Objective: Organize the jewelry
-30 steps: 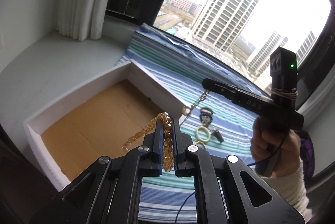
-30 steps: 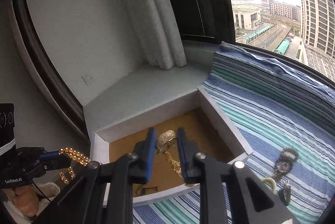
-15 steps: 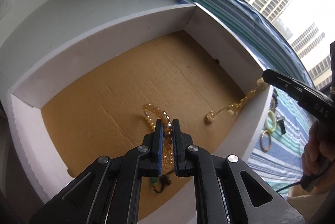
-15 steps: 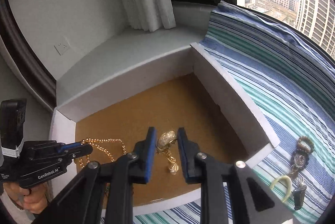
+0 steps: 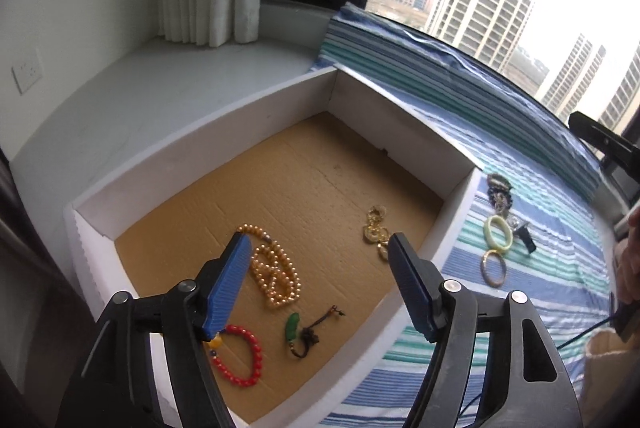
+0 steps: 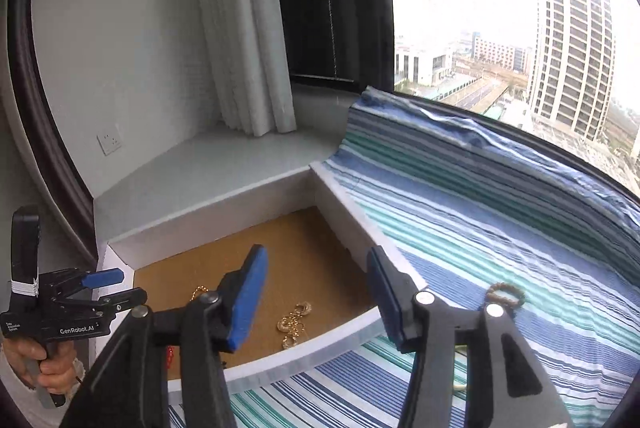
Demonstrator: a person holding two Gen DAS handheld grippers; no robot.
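Lying coiled in box (image 5: 280, 95): orange bead necklace (image 5: 276, 278).

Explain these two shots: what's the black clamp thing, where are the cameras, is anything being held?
No robot arm here: a person holds one trigger-operated gripper in each hand. A fisheye camera on each looks out along its two blue-padded fingers.

In the left wrist view, the left gripper is open and empty above a white-walled box with a cardboard floor. In the box lie an orange bead necklace, a gold chain, a red bead bracelet and a green pendant.

In the right wrist view, the right gripper is also open and empty. A striped blue cloth lies beside the box.
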